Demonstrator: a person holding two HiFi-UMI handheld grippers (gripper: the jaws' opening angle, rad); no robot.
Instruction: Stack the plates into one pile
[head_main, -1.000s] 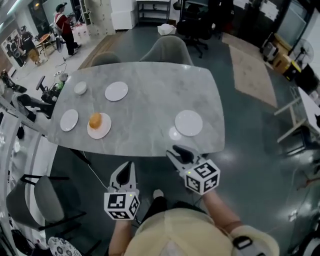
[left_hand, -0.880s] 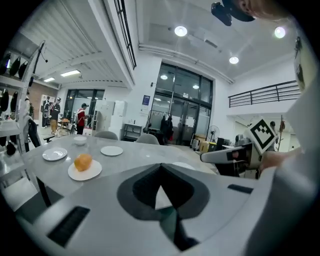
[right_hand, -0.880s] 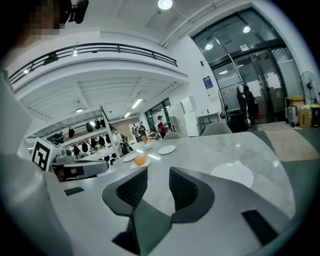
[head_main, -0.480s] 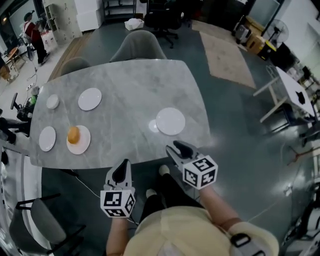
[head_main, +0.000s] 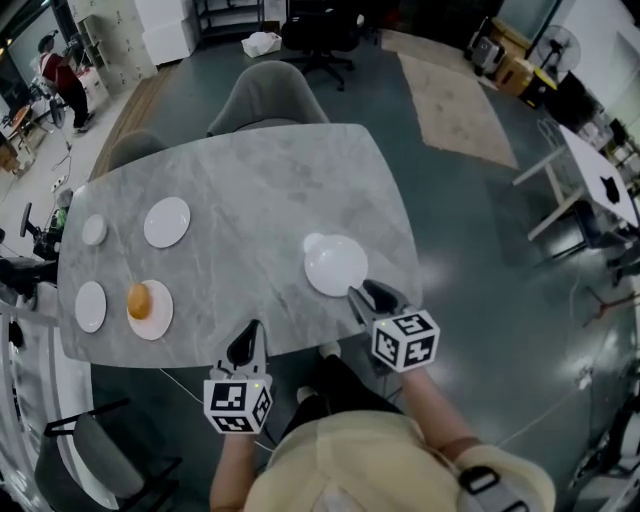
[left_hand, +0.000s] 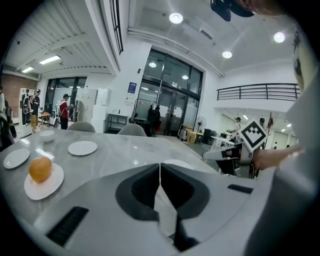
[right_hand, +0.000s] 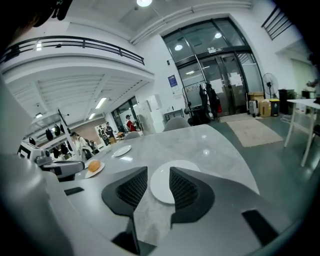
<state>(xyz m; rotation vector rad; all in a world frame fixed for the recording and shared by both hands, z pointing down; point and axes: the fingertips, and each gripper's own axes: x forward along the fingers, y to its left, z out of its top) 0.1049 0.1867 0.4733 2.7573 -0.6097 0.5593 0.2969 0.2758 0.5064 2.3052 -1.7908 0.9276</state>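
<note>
Several white plates lie on the grey marble table (head_main: 250, 180). The largest plate (head_main: 336, 264) sits near the front right edge. My right gripper (head_main: 364, 294) is open at its near rim. Its jaws have just been opening, and they grip nothing. In the right gripper view this plate (right_hand: 159, 186) shows through the gap of the right gripper (right_hand: 157, 168). My left gripper (head_main: 246, 346) is shut and empty at the table's front edge, and its jaws meet in the left gripper view (left_hand: 160, 169). At the far left lie two more plates (head_main: 166, 221) (head_main: 90, 305).
A plate with an orange bun (head_main: 140, 298) on it lies at the left front, and a small white dish (head_main: 94, 230) sits behind it. Two grey chairs (head_main: 268, 95) stand at the far side of the table. A person (head_main: 62, 75) stands far off at the back left.
Both grippers have moved forward toward the table. The right one has come up to the near rim of the large plate, and the left one has reached the table's front edge.
</note>
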